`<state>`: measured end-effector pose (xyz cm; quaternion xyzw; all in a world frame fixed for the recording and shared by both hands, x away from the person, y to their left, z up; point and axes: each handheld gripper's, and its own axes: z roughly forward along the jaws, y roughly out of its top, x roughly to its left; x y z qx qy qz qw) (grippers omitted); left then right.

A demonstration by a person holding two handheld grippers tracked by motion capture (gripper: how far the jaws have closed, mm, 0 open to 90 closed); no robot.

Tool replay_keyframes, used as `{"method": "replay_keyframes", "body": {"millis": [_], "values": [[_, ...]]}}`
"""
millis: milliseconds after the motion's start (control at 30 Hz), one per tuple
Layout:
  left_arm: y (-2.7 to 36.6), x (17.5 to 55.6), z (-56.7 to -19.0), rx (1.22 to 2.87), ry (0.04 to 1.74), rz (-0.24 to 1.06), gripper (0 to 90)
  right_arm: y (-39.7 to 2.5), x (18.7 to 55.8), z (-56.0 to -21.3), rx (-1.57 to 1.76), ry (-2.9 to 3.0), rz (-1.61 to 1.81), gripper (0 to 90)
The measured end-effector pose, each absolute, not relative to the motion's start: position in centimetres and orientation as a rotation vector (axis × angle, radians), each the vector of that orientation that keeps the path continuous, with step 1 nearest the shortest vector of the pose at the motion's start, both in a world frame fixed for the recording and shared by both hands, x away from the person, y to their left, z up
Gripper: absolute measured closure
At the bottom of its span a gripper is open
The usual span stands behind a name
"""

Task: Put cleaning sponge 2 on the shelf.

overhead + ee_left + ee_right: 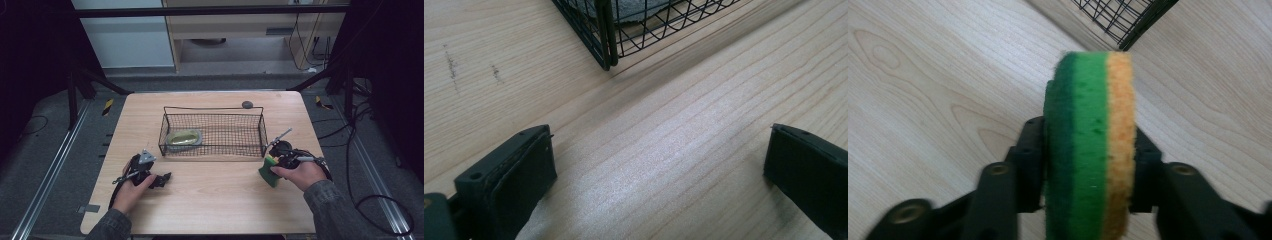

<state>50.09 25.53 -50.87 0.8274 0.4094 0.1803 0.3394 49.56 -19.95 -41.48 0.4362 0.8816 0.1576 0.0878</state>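
A green and yellow sponge (pixel 1090 145) stands on edge between the jaws of my right gripper (pixel 1088 165), which is shut on it. In the high view that sponge (pixel 269 170) sits just off the wire basket's (pixel 212 131) right front corner, with the right gripper (pixel 276 162) held above the table. My left gripper (pixel 659 170) is open, its jaws wide apart over bare wood, near the basket's left front corner (pixel 606 55). In the high view the left gripper (pixel 159 179) lies in front of the basket. A grey-rimmed yellow-green object (pixel 184 137) lies inside the basket at its left end.
A small dark round object (pixel 247 104) rests on the table behind the basket. The wooden table (pixel 210 200) has open room in front of the basket. Cables trail over the floor at the right.
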Motion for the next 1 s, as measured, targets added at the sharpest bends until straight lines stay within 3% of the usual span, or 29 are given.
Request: {"method": "replay_keyframes", "body": {"millis": [33,1000], "values": [[25.5,50.1,-50.9,2.154,1.066,0.47,0.0,-20.0,49.5,-41.3,1.29,2.623,0.473,64.5],[25.6,50.2,-50.9,2.161,1.049,0.461,0.0,-24.3,50.8,-35.7,1.247,2.46,0.567,65.0]]}}
